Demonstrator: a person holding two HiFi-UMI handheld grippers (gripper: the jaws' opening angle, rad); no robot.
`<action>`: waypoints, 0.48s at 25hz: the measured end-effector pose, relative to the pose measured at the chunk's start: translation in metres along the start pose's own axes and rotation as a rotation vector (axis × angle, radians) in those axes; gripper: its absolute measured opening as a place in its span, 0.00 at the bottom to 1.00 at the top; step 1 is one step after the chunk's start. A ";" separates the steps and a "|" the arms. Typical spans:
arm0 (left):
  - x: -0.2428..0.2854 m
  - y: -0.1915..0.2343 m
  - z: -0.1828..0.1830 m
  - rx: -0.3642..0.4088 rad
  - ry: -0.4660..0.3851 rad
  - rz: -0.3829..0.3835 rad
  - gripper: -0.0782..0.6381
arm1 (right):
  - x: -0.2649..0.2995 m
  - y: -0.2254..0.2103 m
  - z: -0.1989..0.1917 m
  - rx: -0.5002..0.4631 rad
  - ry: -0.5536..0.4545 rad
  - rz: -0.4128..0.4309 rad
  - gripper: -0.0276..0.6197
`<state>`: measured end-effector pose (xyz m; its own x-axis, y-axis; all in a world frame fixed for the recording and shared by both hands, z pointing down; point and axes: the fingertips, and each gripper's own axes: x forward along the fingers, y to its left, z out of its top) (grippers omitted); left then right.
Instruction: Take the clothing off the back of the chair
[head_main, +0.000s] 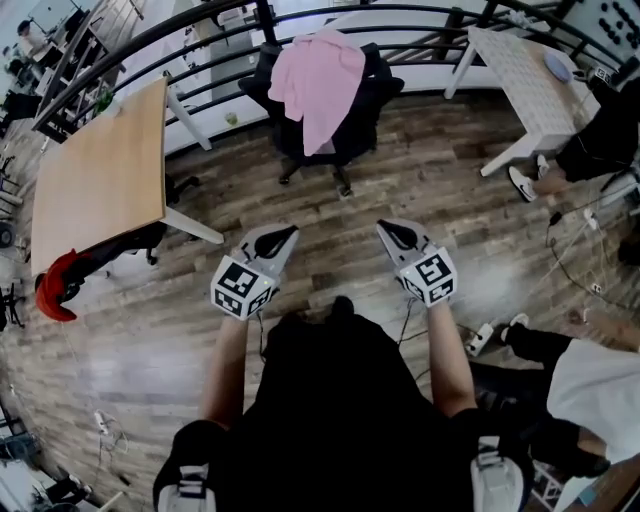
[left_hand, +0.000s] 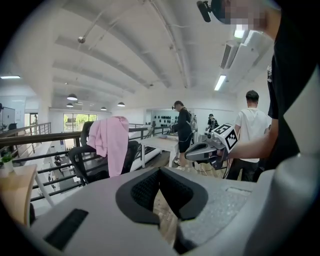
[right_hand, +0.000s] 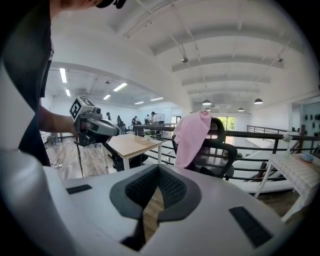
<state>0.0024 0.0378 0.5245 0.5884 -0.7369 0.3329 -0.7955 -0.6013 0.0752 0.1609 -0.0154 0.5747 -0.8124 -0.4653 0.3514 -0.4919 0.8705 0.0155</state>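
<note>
While the pink cloth garment (head_main: 318, 85) drapes over the back of the black swivel chair (head_main: 375, 105), its length hanging downward, the left tongs (head_main: 288, 238) and right tongs (head_main: 388, 230) point toward it, clenched on nothing, well apart across brown plank floor (head_main: 420, 170); a pale wooden desk (head_main: 100, 180) stands to the left.

Pink clothing (head_main: 318, 80) on black chair (head_main: 352, 140); light wood table (head_main: 100, 175); white table (head_main: 525, 85); brown plank floor (head_main: 330, 215); black-white marker cubes (head_main: 243, 288).
</note>
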 end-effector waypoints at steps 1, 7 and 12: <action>0.002 -0.002 0.001 -0.003 -0.002 0.009 0.11 | -0.001 -0.004 -0.001 -0.007 0.001 0.007 0.04; 0.018 -0.010 0.006 -0.012 -0.006 0.041 0.11 | -0.004 -0.017 -0.002 -0.019 -0.010 0.044 0.04; 0.025 -0.010 0.005 -0.026 -0.001 0.049 0.11 | -0.002 -0.025 -0.007 -0.009 0.012 0.055 0.04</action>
<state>0.0259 0.0240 0.5278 0.5485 -0.7659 0.3354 -0.8271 -0.5559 0.0832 0.1772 -0.0351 0.5800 -0.8343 -0.4150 0.3630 -0.4439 0.8961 0.0042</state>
